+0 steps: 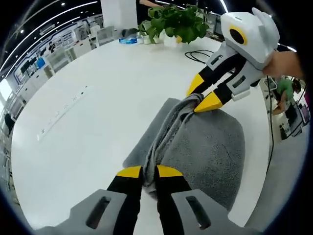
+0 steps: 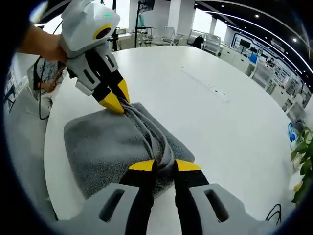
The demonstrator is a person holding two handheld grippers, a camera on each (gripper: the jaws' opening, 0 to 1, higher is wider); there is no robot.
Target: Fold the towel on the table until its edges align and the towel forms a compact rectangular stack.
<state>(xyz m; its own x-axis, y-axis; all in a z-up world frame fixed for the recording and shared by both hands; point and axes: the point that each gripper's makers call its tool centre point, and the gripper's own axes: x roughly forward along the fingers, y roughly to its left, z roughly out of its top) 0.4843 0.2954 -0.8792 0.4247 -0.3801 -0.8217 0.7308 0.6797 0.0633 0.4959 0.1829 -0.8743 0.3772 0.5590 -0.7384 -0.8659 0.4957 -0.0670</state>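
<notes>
Both grippers, left (image 1: 149, 172) and right (image 2: 164, 166), have jaws clamped on opposite ends of the grey towel's (image 1: 215, 147) bunched edge (mid-fold, seemingly). It lies on the white bench (image 1: 98, 127); next, carry that edge across, aligned.

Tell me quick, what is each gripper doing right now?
Left gripper: closed, pinching one end of the gray towel's bunched edge.
Right gripper: closed, pinching the other end of that edge.

No legible text — labels, signs, numbers
</notes>
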